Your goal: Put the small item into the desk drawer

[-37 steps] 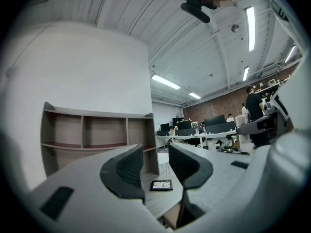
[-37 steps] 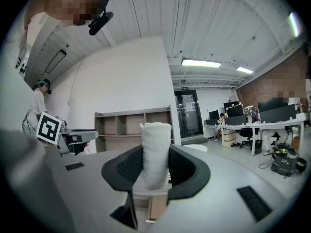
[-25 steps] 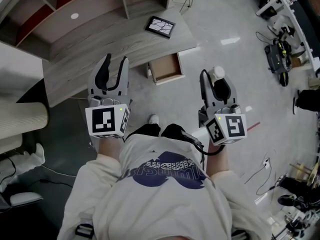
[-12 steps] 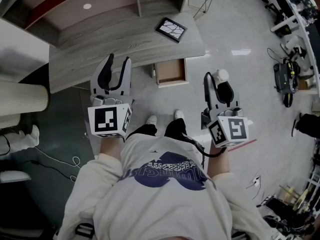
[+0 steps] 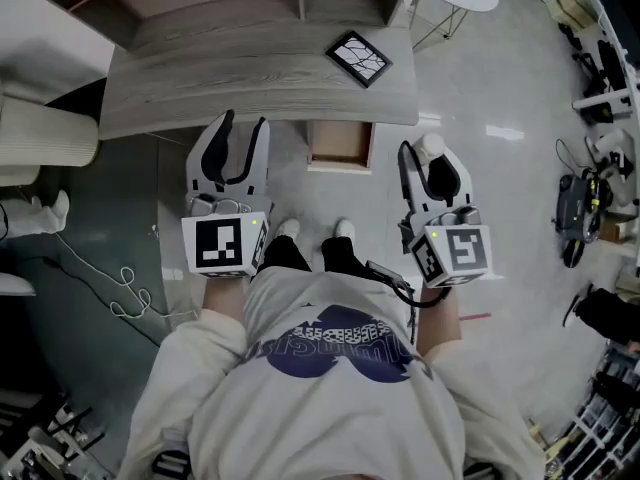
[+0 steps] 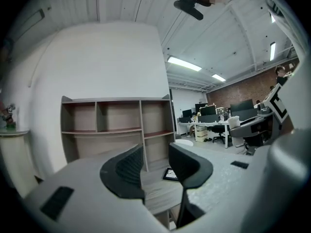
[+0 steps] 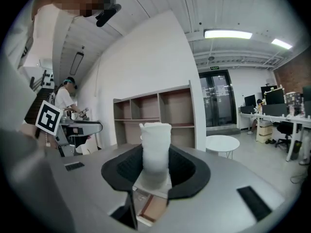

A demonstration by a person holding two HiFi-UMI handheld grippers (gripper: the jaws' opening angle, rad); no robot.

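Right gripper (image 5: 425, 158) pinches the small item (image 7: 155, 149), left gripper (image 5: 232, 133) stands spread; the drawer (image 5: 340, 148) is part hidden under the desk (image 5: 250, 78) edge.

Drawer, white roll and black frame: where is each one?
drawer (image 5: 340, 143), head view, its brown inside bottom
white roll (image 7: 155, 149), right gripper view, its middle
black frame (image 5: 358, 58), head view, its middle

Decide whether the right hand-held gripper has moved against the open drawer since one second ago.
Yes: the right hand-held gripper, holding the white item, is now nearer the desk's corner and the open drawer.
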